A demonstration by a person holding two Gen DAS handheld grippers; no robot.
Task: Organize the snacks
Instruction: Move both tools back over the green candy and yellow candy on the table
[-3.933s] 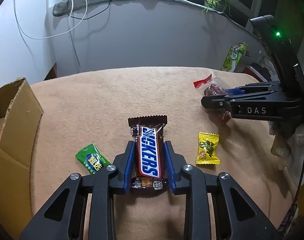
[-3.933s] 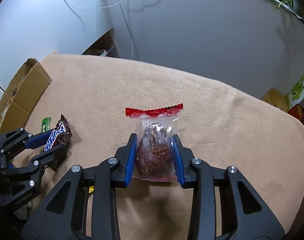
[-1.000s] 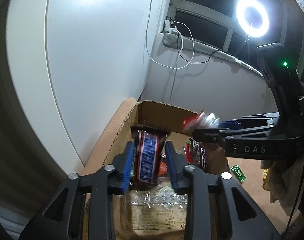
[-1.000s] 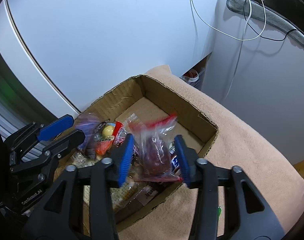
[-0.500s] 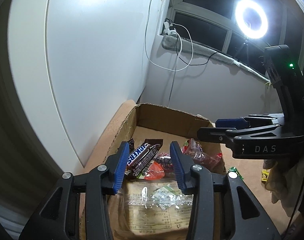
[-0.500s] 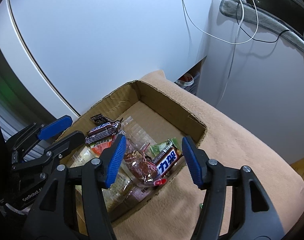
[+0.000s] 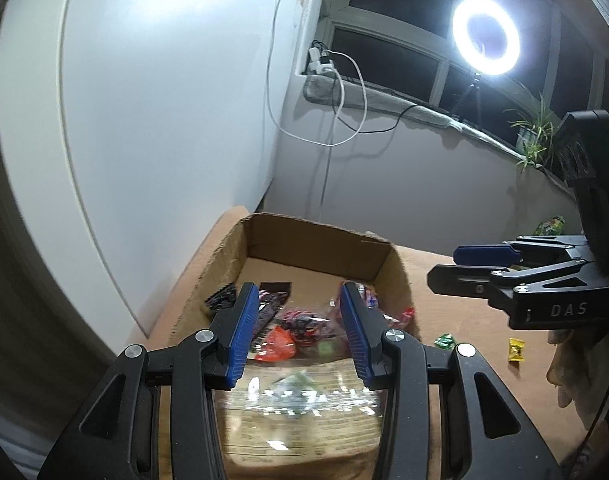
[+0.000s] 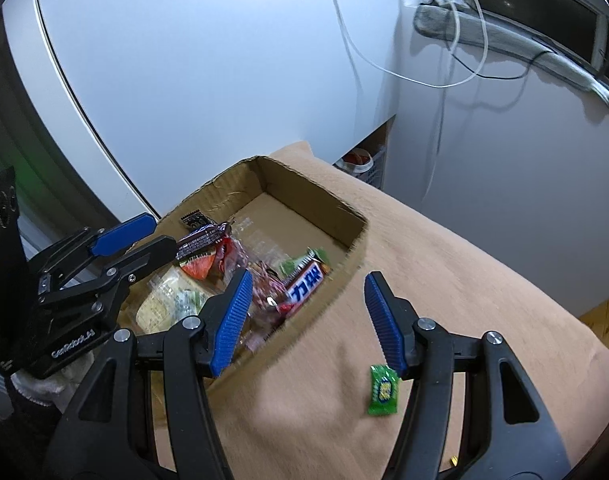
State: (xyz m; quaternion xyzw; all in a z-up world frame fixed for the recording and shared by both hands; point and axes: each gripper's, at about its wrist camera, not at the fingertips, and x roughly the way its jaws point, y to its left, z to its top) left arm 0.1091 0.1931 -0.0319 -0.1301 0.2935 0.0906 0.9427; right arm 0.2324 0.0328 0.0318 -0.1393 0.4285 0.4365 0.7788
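Observation:
An open cardboard box sits at the table's left end and holds several snacks: a Snickers bar, a clear pouch with a red top and a large flat clear packet. My left gripper is open and empty above the box. My right gripper is open and empty over the box's near right corner; it also shows in the left wrist view. A green candy and a yellow candy lie on the tan cloth.
The tan cloth-covered table stretches right of the box. A white wall stands close behind the box. A ring light and a potted plant are at the window sill. White cables hang on the wall.
Both grippers opened and dropped the Snickers bar and the red-topped pouch into the box. Since then both have pulled back and to the right, empty.

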